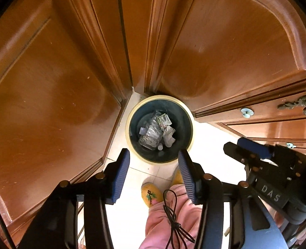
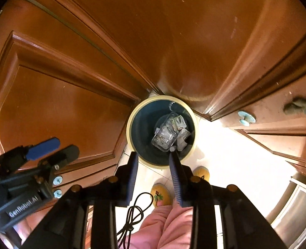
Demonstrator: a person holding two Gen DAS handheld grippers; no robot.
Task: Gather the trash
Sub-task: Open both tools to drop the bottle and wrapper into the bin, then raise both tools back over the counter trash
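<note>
A round dark bin with a cream rim (image 1: 130,112) stands on the floor in a corner between wooden doors, seen from above. Inside lie a crushed clear plastic bottle (image 1: 151,134) and crumpled paper (image 1: 168,134). My left gripper (image 1: 154,157) is open and empty, high above the bin's near edge. The bin's rim (image 2: 132,112) also shows in the right wrist view with the bottle (image 2: 164,137) in it. My right gripper (image 2: 153,155) is open and empty above the bin. The right gripper (image 1: 248,145) also shows at right in the left wrist view, the left gripper (image 2: 57,147) at left in the right wrist view.
Wooden doors (image 1: 49,72) and cabinet fronts with knobs (image 1: 246,112) close in around the bin. Pale floor tiles (image 2: 236,149) lie to the right. The person's pink trousers (image 1: 167,217) and yellow slippers (image 1: 152,194) are below. A black cable (image 2: 136,213) hangs down.
</note>
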